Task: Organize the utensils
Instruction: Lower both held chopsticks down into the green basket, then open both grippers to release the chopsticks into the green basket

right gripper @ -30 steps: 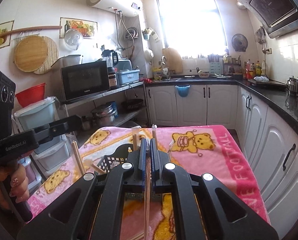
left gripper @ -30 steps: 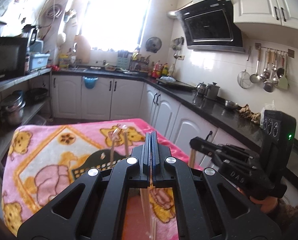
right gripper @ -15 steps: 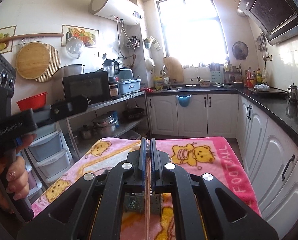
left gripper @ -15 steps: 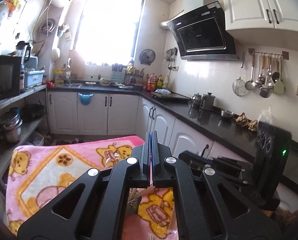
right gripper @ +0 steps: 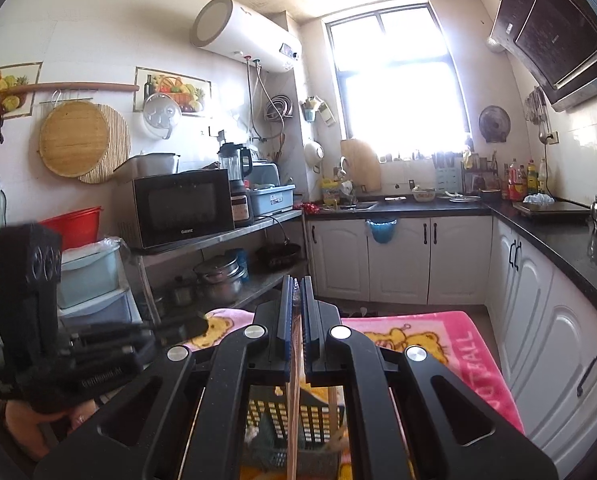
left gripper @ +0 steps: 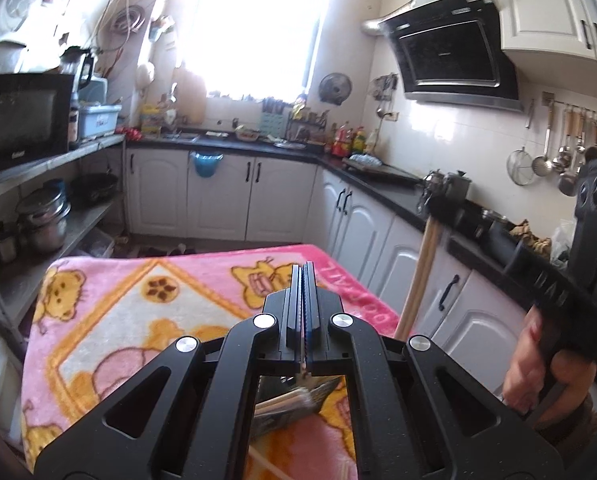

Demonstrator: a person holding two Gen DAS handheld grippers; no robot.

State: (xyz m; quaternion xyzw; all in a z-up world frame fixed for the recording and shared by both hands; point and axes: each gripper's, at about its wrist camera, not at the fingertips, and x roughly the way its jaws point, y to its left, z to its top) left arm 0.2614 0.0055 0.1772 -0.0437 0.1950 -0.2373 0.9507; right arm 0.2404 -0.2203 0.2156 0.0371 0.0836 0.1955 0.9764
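Observation:
My right gripper is shut on a thin wooden chopstick that hangs straight down over a black mesh basket. In the left wrist view the same gripper is raised at the right, a hand on its grip, with the chopstick dangling beside the table edge. My left gripper is shut, and I see nothing held in it. It hovers over the pink blanket. Below its frame lies the basket with a bundle of chopsticks. From the right wrist view the left gripper is low at the left.
The blanket-covered table stands in a narrow kitchen. White cabinets under a dark counter run along the right. Metal shelves with pots and a microwave are on the left. A loose chopstick lies on the blanket.
The right gripper has risen, lifting the chopstick higher above the basket. The left gripper has moved forward over the basket, which now sits beneath its frame.

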